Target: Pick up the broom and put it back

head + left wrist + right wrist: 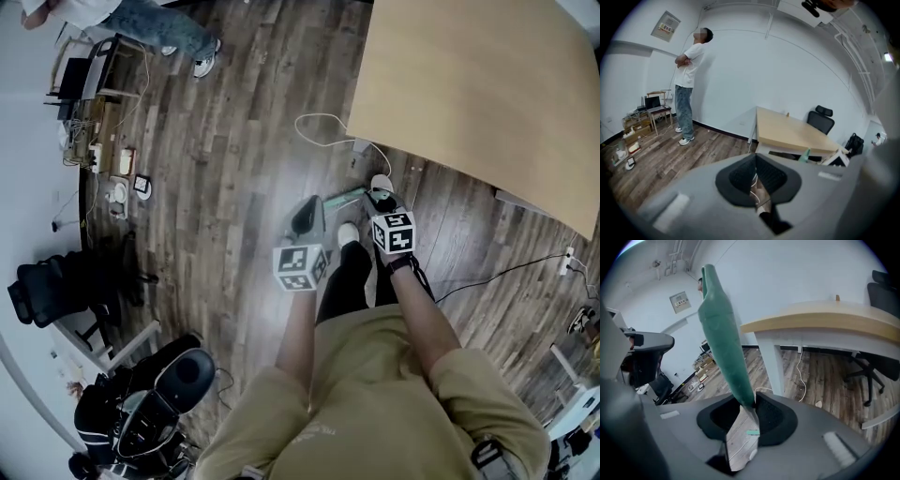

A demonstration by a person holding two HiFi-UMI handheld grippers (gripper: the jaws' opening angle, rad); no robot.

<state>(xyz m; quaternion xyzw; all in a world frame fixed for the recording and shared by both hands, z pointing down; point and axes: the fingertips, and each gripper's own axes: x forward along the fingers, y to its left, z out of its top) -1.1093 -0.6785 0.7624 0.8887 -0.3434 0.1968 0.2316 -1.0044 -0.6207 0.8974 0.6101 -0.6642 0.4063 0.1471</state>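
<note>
In the right gripper view the broom's green handle (724, 343) rises from between my jaws up and to the left. My right gripper (749, 404) is shut on it at the fingertips. From the head view, a short length of the green handle (342, 198) lies low over the wood floor between the two grippers, and the right gripper (377, 195) is at its right end. My left gripper (309, 211) hangs just left of the handle, apart from it. Its jaws meet at the tips with nothing between them (755, 161). The broom's head is hidden.
A light wood table (487, 94) fills the upper right, with a white cable (328, 122) on the floor by its leg. A person (689, 79) stands at the far wall. A black office chair (178, 375) and floor clutter (117, 178) sit at the left.
</note>
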